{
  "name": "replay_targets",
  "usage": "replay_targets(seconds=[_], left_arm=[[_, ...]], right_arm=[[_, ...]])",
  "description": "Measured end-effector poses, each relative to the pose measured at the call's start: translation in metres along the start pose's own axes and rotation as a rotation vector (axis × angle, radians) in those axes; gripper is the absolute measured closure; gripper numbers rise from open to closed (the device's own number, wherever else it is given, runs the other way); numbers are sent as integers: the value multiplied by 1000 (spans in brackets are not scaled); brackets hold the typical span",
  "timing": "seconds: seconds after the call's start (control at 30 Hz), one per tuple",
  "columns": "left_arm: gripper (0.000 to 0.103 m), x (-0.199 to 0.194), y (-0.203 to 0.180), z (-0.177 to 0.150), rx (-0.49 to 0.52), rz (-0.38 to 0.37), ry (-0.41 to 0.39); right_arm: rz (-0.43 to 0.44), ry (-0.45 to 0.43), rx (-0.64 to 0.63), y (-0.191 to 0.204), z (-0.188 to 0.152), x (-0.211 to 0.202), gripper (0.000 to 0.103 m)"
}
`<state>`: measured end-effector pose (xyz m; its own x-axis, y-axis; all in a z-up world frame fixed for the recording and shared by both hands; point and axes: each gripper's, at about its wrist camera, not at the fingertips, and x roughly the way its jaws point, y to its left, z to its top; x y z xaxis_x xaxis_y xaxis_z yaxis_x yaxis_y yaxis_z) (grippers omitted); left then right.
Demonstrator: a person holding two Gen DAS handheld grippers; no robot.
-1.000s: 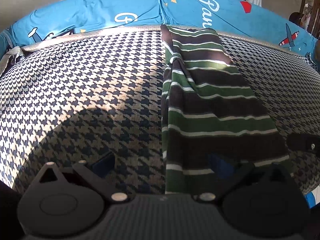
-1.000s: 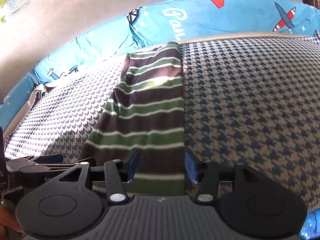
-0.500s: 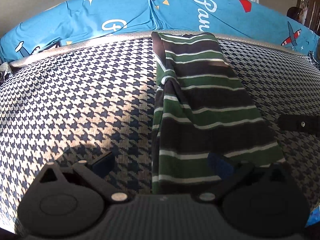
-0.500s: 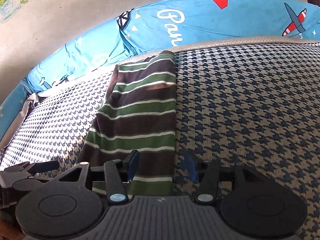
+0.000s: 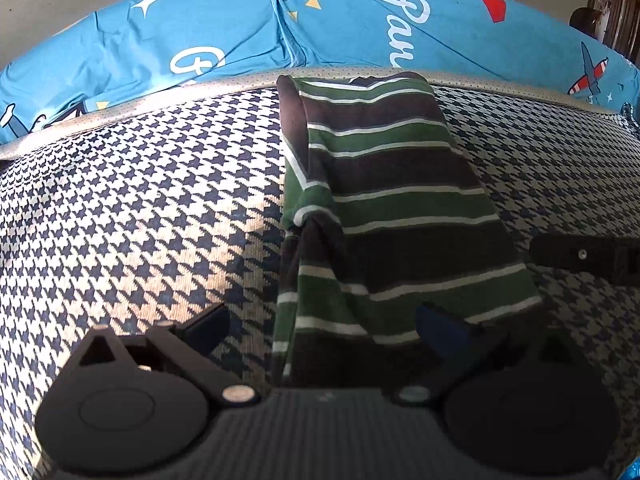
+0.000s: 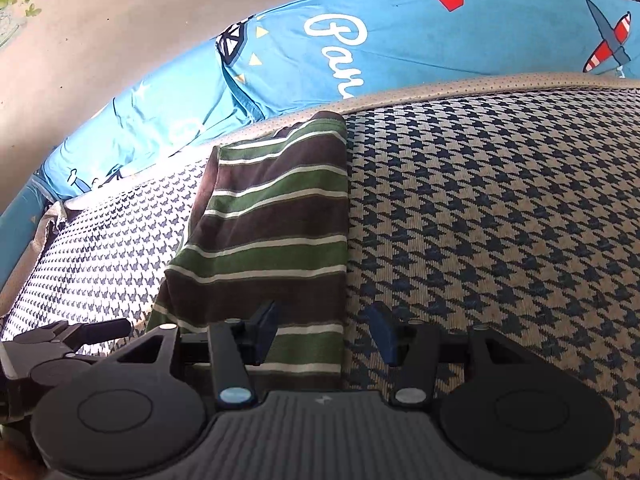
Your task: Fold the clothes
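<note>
Both pairs of my fingers are spread open with nothing between them. On my left gripper (image 5: 324, 326) the fingers (image 5: 208, 326) sit low in the frame, wide apart; the left one hangs over the bare houndstooth cover (image 5: 132, 208), the right one over the near end of the striped garment (image 5: 384, 208), whose near left edge runs up between the two tips. I cannot tell whether either tip touches the cloth.

On my right gripper (image 6: 326, 336) the blue-tipped fingers (image 6: 266, 334) are also parted. The left tip lies over the garment's near right corner and the right tip over the bare houndstooth, so the garment's straight right edge passes up between them.

That garment, green and brown with thin white stripes, is folded into a long narrow band that runs from the lower middle of each frame up to the far edge of the houndstooth surface. Its left side is bunched and rolled over; its right side lies flat.

At the right edge of the left wrist view a black part of my right gripper shows just beside the band.

Beyond the surface, across the top of both frames, lies a blue printed sheet (image 5: 240, 28) with white lettering, stars and a red plane.
</note>
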<state>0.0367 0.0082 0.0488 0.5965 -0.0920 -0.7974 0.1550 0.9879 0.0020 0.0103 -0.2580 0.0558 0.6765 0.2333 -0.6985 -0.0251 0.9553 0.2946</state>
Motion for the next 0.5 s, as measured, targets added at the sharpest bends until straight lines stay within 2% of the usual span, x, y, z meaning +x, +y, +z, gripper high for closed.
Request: replay_targets(seconds=[0.3,0.5], left_arm=[[0,14,15,10,-115,13,20],[0,18,23,10,-153,39,42]], right_arm=[[24,-35,39,-2,25,21,52],[54,-66,63,3,40,38,51]])
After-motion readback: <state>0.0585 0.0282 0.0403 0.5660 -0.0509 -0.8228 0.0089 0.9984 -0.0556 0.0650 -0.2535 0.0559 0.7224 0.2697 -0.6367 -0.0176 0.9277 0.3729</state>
